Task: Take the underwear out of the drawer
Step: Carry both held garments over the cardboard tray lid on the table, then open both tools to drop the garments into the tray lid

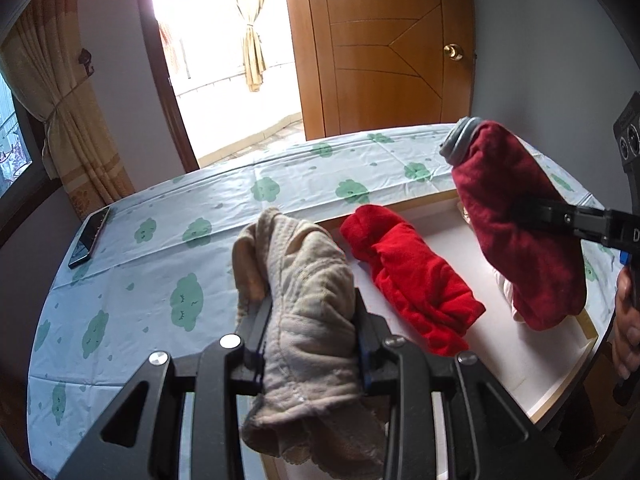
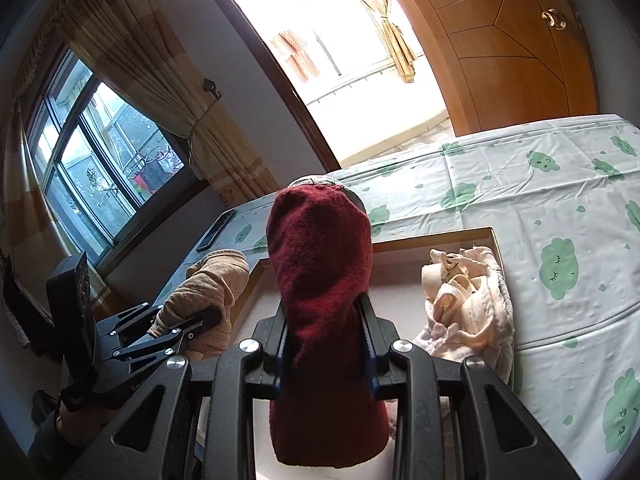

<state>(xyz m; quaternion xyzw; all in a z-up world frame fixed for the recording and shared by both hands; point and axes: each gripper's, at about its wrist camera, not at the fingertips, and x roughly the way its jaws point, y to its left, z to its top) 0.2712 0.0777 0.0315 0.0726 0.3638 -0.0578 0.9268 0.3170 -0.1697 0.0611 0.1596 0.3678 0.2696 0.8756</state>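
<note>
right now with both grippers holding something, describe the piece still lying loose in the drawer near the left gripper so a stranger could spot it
Find the bed with the cloud-print sheet; on it sits a shallow open drawer with a white floor. On that floor, just right of the left gripper and its beige underwear, lies the bright red underwear. It rests free and is vivid scarlet, unlike the dark maroon underwear held aloft.

The drawer (image 1: 560, 396) is cut off at the lower right edge; its floor is partly hidden by the beige underwear (image 1: 304, 320) and the dark red underwear (image 1: 516, 224).
</note>
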